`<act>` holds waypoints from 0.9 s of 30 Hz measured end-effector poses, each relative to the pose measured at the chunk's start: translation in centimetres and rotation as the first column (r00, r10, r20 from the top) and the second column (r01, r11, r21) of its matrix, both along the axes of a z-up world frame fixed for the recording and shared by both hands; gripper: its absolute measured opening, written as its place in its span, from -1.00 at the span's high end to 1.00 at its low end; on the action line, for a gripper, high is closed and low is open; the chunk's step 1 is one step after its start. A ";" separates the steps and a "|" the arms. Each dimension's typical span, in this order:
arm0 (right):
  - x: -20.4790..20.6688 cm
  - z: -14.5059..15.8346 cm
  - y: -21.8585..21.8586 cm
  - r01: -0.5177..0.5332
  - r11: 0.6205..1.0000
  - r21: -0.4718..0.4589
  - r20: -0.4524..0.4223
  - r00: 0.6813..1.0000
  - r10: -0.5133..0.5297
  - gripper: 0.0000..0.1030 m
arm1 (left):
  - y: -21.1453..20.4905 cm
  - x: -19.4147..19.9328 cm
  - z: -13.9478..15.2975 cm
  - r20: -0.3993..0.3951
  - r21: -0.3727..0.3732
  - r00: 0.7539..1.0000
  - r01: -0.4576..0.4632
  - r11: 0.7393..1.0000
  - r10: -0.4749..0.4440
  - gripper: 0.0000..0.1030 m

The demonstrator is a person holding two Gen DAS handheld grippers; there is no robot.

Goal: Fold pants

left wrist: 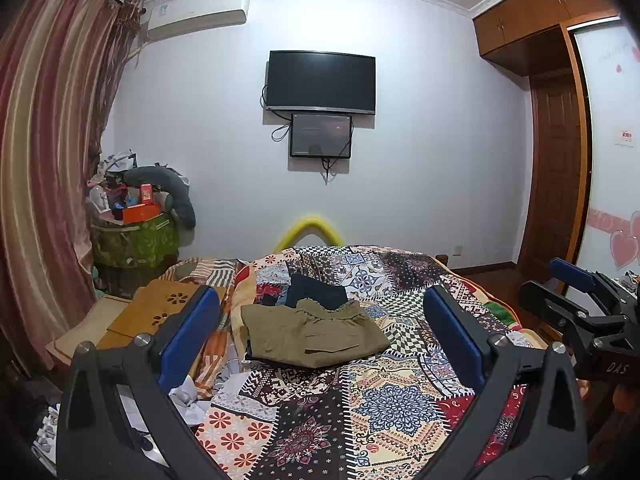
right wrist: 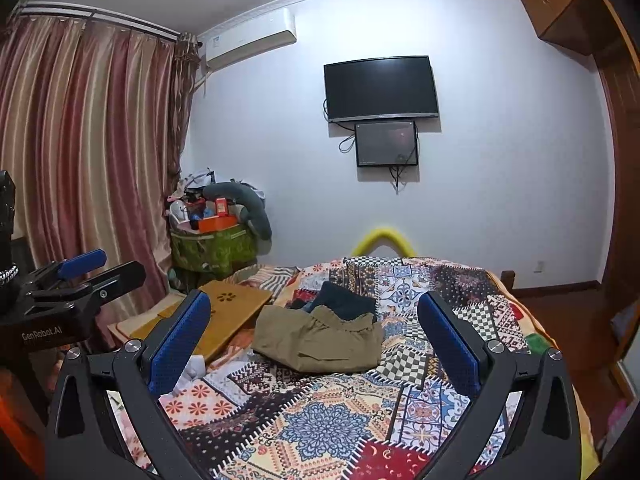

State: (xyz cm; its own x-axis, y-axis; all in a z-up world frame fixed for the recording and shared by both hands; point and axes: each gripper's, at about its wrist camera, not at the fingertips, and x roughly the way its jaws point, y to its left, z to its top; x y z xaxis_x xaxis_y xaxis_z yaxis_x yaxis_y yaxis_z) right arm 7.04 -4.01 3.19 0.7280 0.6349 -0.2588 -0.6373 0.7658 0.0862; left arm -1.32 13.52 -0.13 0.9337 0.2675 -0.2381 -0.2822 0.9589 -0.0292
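The main risk is undoing the work: a finger catching the top flap could drag the olive pants [left wrist: 314, 332] open, or snag the dark clothes [left wrist: 316, 290] touching their far edge. The pants lie toward the far left of the bed [left wrist: 400, 400], folded into a compact block, waistband ruffled; the fold looks finished, though its left edge is hard to read. The left gripper [left wrist: 324, 344] and right gripper [right wrist: 316, 348] are both spread wide, holding nothing.
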 end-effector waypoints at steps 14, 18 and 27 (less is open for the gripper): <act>0.1 -0.3 -0.3 0.007 1.000 0.009 -0.007 1.000 -0.007 -0.99 | -0.2 0.1 0.1 -0.005 0.006 1.000 0.013 1.000 -0.013 -1.00; 0.1 -0.3 -0.4 0.009 1.000 0.011 -0.007 1.000 -0.009 -0.99 | -0.4 -0.1 0.1 0.007 0.023 1.000 0.013 1.000 -0.013 -1.00; 0.2 -0.1 -0.6 0.014 1.000 0.015 -0.009 1.000 -0.014 -0.99 | -0.9 0.1 0.1 -0.005 0.029 0.999 0.038 0.999 -0.038 -1.00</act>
